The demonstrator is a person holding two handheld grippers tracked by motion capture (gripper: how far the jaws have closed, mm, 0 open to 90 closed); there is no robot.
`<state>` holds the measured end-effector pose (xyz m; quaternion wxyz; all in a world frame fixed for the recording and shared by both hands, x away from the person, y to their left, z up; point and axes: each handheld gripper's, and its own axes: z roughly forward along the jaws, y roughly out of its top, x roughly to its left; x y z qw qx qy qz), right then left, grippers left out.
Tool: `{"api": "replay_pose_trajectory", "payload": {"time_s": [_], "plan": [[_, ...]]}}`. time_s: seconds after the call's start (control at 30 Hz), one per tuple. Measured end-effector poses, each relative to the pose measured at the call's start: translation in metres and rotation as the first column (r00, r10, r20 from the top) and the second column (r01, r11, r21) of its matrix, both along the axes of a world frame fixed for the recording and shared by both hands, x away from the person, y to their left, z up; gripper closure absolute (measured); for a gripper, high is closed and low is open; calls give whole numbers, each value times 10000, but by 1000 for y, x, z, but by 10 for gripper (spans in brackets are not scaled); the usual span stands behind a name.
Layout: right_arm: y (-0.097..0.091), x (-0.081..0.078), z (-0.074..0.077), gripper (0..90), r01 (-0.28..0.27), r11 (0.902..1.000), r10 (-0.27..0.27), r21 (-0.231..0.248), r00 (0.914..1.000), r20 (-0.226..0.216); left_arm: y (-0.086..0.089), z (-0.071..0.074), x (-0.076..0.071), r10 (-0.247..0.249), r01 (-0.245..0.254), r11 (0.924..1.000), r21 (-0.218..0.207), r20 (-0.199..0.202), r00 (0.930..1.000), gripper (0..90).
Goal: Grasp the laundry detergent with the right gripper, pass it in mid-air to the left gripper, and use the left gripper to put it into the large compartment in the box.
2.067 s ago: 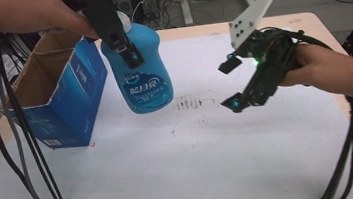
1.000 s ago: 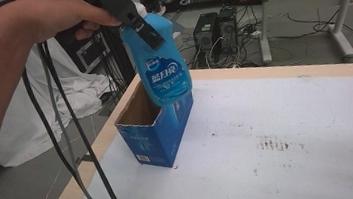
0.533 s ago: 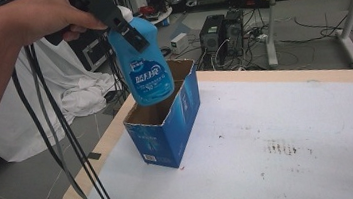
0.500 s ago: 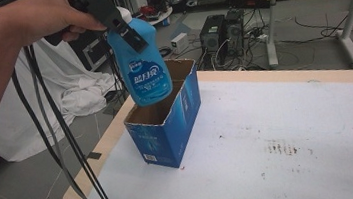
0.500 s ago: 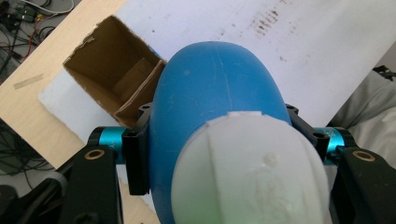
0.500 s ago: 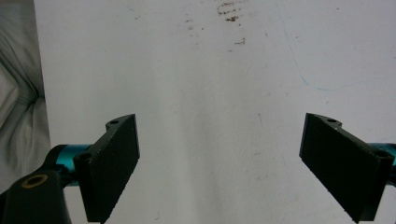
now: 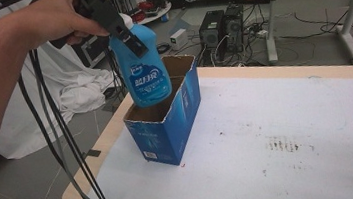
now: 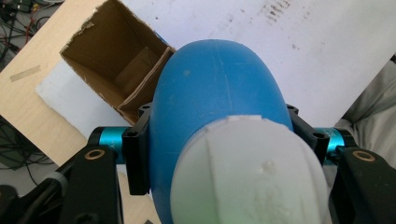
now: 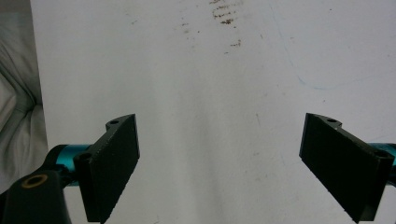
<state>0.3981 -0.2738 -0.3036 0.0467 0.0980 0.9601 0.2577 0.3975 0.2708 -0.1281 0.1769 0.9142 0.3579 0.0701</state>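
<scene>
At the far left of the high view a person's left hand (image 7: 62, 19) comes in from the upper corner, with black cables (image 7: 65, 157) hanging from it down past the table's edge. That hand carries the left gripper (image 7: 124, 30), whose black jaws are clamped on the upper part of a blue bottle (image 7: 144, 73). The bottle has a white cap and a printed label, and it hangs tilted, bottom end down. Its bottom sits at the open top of a blue cardboard box (image 7: 172, 125), over the brown inside of it. The box stands upright near the left corner of the white-topped table (image 7: 287, 117), with its torn top flaps open. In the left gripper view the bottle (image 8: 219, 107) is seen from the cap end, a jaw pressed against each side, and the box (image 8: 116, 70) lies open beyond it. Further right the tabletop carries a few dark smudges (image 7: 282, 143). In the right gripper view the right gripper (image 9: 233, 170) has its jaws spread wide apart with nothing between them, above the white, lightly stained tabletop (image 9: 210, 70).
</scene>
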Motion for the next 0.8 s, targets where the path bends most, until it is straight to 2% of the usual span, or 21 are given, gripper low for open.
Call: {"api": "replay_pose_trajectory", "payload": {"time_s": [0.2,0.33,0.37,0.4,0.57,0.6,0.63,0.8], "plan": [[0,2,-3,112,90,9999,-89,61,9999,-82,3,-20,9,-3,7,9998,200,-218,9998,378],[2,4,-5,112,65,9999,-63,117,9999,-97,2,-38,15,-204,222,9990,393,-454,9988,378],[2,4,-5,112,65,9999,-63,117,9999,-97,2,-38,15,-204,222,9990,393,-454,9988,378],[2,4,-6,112,105,9999,-104,116,9999,-130,2,-48,16,-263,285,9987,418,-517,9983,378],[4,5,-11,112,105,9999,-104,33,9996,-262,3,-71,22,-404,451,9973,587,-794,9960,378],[4,5,-11,112,105,9999,-104,33,9996,-262,3,-71,22,-404,451,9973,587,-794,9960,379],[5,6,-12,112,164,9999,-164,3,9994,-303,3,-80,24,-462,520,9966,646,-884,9950,378],[5,7,-14,112,155,9998,-153,93,9996,-257,1,-93,27,-605,685,9940,853,-931,9938,378]]}}
